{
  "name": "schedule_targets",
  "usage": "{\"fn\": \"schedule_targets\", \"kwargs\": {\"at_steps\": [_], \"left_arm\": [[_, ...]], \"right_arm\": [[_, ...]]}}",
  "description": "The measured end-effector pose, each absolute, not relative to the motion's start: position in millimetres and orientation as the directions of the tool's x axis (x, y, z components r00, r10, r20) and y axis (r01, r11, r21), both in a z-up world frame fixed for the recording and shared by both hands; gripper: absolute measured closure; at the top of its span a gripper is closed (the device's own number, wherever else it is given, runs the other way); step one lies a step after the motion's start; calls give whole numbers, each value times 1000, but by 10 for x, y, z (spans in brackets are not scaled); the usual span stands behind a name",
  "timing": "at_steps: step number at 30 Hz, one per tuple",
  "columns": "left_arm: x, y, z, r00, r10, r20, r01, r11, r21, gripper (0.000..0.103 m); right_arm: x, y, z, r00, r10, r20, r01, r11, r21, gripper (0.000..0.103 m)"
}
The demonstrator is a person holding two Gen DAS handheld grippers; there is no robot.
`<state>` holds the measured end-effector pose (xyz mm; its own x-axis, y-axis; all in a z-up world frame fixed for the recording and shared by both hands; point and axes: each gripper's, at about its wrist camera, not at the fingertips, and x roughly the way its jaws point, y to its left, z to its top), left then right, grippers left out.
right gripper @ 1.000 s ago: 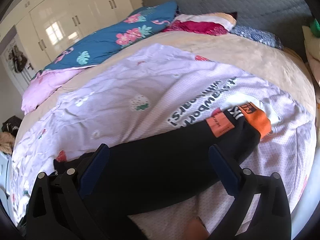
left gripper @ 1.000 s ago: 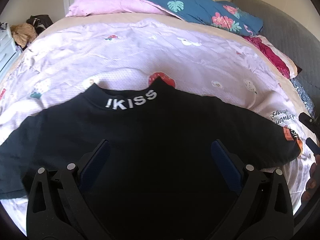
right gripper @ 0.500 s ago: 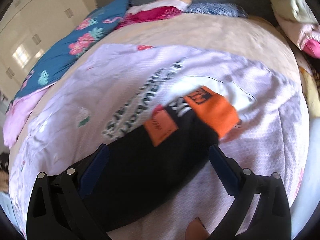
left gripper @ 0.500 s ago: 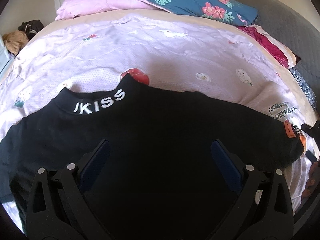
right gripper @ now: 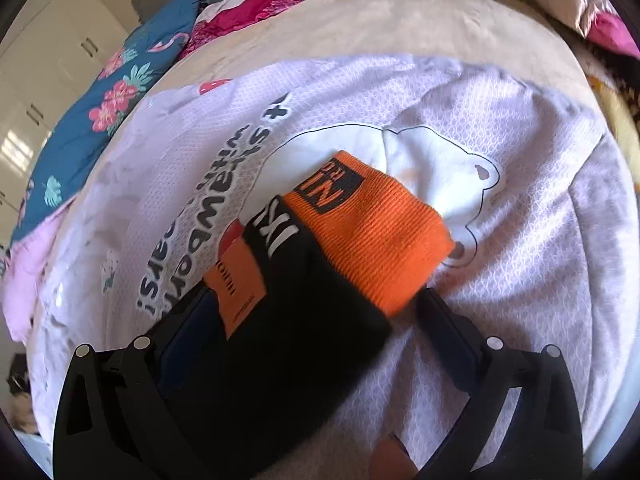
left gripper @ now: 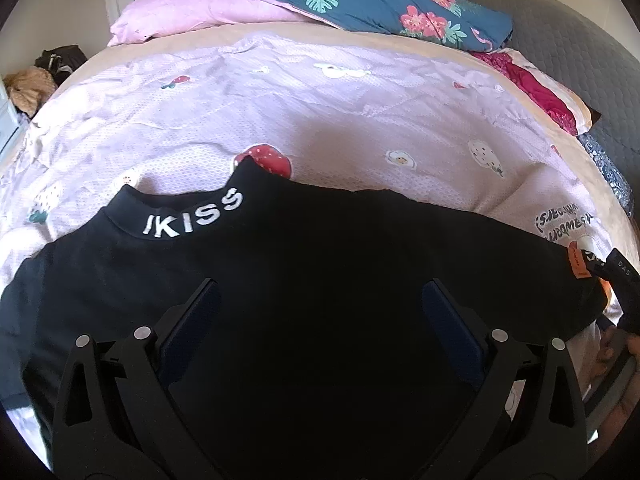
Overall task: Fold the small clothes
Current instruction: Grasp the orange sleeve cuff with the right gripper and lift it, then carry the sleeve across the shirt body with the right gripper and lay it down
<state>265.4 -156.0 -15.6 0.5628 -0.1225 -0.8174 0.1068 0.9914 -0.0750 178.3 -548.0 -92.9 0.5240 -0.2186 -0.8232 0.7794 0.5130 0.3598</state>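
Note:
A small black top [left gripper: 320, 264] with white "IKISS" on its collar [left gripper: 192, 220] lies spread flat on the lilac bedspread [left gripper: 320, 112]. My left gripper [left gripper: 320, 304] is open and hovers over the middle of its body. The right sleeve [right gripper: 288, 344] ends in an orange cuff [right gripper: 376, 232] with an orange tag [right gripper: 238, 284]. My right gripper [right gripper: 316, 312] is open, with one finger on each side of the sleeve just behind the cuff. The right gripper's edge shows at the far right of the left wrist view [left gripper: 624, 292].
A pink pillow [left gripper: 208, 12] and a blue floral quilt [left gripper: 380, 4] lie at the head of the bed. A red cushion [left gripper: 540, 96] and grey headboard [left gripper: 580, 32] are on the right. White wardrobes [right gripper: 52, 52] stand beyond. Clothes [left gripper: 32, 84] are piled on the floor at left.
My right gripper has moved along the sleeve to the orange cuff, which now lies between its open fingers. My left gripper has shifted slightly over the top's body.

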Motion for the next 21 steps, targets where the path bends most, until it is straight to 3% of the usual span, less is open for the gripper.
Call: {"fn": "schedule_targets", "kwargs": {"at_steps": [1, 2, 3, 5, 13, 21], "left_arm": [[2652, -1540, -152, 562, -121, -818, 104, 992, -76, 8], [2649, -1516, -149, 562, -122, -818, 101, 992, -79, 8], [2647, -1495, -145, 562, -122, -818, 97, 992, -81, 8], [2640, -1441, -125, 564, -124, -817, 88, 992, -90, 8], [2577, -1289, 78, 592, -130, -795, 68, 991, -112, 8], [2493, -1055, 358, 629, -126, -767, 33, 990, -135, 8]], "right_arm": [[1770, -5487, -923, 532, -225, -816, 779, 508, 367, 18], [1744, -5492, -906, 533, -242, -811, 786, 498, 368, 44], [1714, -5501, -885, 527, -261, -809, 796, 485, 362, 52], [1671, -5532, -868, 566, -242, -788, 777, 476, 412, 81], [1660, -5424, -597, 694, -230, -682, 669, 557, 493, 87], [1785, -4914, -83, 829, -118, -547, 436, 749, 498, 87]]}}
